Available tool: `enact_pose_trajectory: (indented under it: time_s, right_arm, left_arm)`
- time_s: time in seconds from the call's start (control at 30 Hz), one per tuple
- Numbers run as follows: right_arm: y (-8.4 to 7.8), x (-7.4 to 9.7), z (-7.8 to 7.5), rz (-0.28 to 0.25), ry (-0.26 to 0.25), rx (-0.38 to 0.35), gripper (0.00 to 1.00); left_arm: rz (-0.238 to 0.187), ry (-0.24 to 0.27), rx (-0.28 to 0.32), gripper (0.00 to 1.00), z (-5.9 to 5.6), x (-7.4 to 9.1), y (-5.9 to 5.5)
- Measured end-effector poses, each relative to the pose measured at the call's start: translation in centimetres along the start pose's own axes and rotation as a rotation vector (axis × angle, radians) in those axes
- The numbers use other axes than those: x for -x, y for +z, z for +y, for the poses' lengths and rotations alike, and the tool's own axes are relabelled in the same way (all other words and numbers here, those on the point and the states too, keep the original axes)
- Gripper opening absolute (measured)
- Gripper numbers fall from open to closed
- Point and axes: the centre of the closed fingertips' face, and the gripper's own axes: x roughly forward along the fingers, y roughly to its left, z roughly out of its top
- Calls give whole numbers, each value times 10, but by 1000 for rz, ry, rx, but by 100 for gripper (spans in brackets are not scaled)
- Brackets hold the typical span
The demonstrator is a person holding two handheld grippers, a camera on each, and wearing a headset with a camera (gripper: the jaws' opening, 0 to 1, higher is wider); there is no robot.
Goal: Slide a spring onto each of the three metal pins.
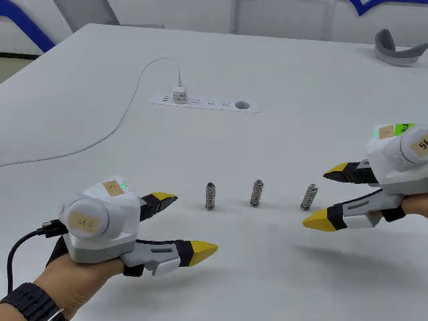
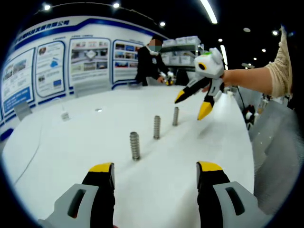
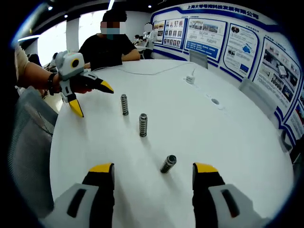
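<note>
Metal springs (image 1: 257, 193) stand in a row on the bench (image 1: 281, 80), the tilted end spring (image 1: 309, 197) nearest the right gripper (image 2: 190, 109); its fingers (image 1: 319, 220) and the left gripper's (image 1: 195, 223) spread wide, empty.

Three springs (image 1: 257, 192) stood upright in a row mid-table, with clear gaps between neighbours. Bare table (image 1: 267, 281) lay in front of the row and behind it — approach unobstructed there. Farther back, well apart, a power strip (image 1: 204, 103) and its cable (image 1: 127, 110) lay low.
</note>
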Motion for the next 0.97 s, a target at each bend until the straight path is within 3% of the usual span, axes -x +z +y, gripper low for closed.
enact_pose_trajectory:
  time_s: [0.47, 0.67, 0.97]
  right_arm:
    - [-15, 10, 12, -78, -34, -35, 72]
    - [-16, 14, 10, -115, -67, -64, 73]
    - [-22, 16, 14, -135, -87, -95, 73]
  left_arm:
    - [-4, 3, 7, 73, -1, 2, -3]
    - [-9, 9, 15, 73, 0, 3, -3]
    - [-6, 11, 21, 73, -1, 4, -6]
